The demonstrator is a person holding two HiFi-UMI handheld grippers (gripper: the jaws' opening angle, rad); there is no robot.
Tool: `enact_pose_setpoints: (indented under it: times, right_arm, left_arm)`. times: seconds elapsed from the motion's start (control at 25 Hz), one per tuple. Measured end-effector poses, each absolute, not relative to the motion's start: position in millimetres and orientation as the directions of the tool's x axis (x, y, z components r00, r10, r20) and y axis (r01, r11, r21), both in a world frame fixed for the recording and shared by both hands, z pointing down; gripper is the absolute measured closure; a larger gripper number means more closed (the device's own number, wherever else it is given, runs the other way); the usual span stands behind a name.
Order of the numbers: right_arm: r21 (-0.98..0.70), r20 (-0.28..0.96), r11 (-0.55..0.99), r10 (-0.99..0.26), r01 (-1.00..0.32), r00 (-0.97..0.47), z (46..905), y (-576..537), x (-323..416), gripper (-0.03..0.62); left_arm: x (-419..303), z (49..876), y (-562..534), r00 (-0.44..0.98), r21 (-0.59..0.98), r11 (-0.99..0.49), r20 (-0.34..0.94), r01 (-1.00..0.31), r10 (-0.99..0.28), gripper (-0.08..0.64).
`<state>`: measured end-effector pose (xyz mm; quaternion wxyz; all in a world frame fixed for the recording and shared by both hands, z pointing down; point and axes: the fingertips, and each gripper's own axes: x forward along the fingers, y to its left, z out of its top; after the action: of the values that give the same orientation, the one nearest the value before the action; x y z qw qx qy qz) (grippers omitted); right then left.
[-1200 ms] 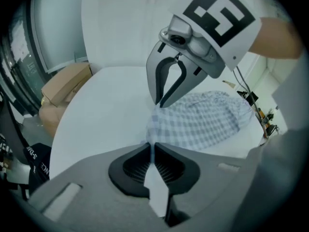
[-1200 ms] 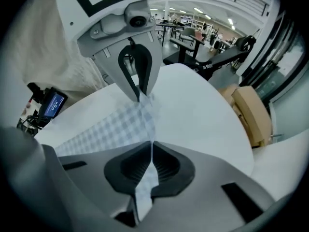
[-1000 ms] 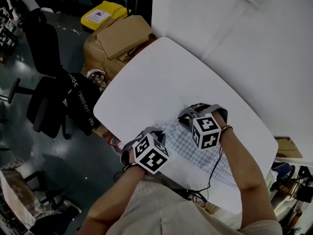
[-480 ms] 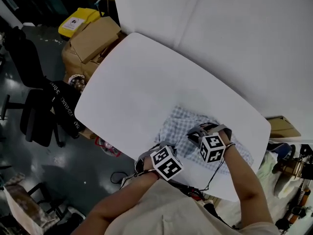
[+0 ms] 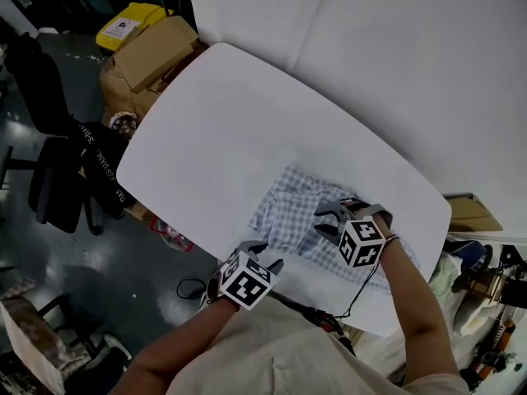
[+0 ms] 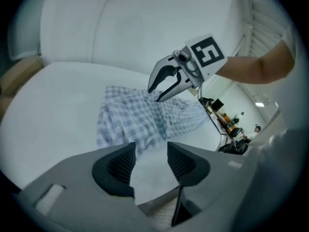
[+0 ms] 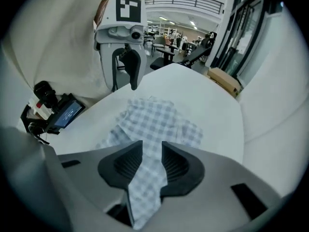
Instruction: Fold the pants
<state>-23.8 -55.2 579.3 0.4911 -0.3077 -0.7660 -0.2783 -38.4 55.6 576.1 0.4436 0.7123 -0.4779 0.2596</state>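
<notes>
The blue-and-white checked pants (image 5: 300, 212) lie bunched on the white table (image 5: 222, 130) near its front edge. My left gripper (image 5: 259, 252) is open over bare table just short of the cloth; its jaws have just been opening, with nothing between them (image 6: 150, 162). My right gripper (image 5: 339, 216) sits on the pants' right part. Its jaws have just been opening too, and a strip of checked cloth (image 7: 145, 187) still runs loosely through the gap (image 7: 152, 164). Each gripper also shows in the other's view: the right gripper (image 6: 161, 88), the left gripper (image 7: 123, 79).
Cardboard boxes (image 5: 152, 52) and a yellow bin (image 5: 132, 23) stand beyond the table's far left corner. A black chair (image 5: 53, 179) with a black bag (image 5: 103, 175) is on the floor at left. A white wall (image 5: 428, 81) runs behind the table. Cables (image 5: 350, 299) hang off the front edge.
Both grippers came back toward the table's front edge while the pants stayed spread out behind them. The left gripper has let go and now stands off the cloth; the right jaws have parted.
</notes>
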Motion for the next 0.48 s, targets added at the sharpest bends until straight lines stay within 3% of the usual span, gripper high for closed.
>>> enact_pose_setpoints:
  times: [0.16, 0.32, 0.48]
  right_arm:
    - [0.19, 0.933, 0.457, 0.191, 0.869, -0.304, 569, -51, -71, 0.419]
    - [0.166, 0.966, 0.163, 0.172, 0.973, -0.193, 572, -30, -103, 0.403]
    - [0.063, 0.992, -0.106, 0.113, 0.992, -0.051, 584, -13, -109, 0.35]
  left_arm:
    - [-75, 595, 55, 0.27, 0.304, -0.008, 0.834, -0.953, -0.482, 0.353]
    - [-78, 609, 47, 0.26, 0.345, 0.083, 0.826, -0.935, -0.5, 0.353]
    - [-70, 619, 43, 0.271, 0.373, 0.114, 0.823, -0.921, -0.5, 0.351]
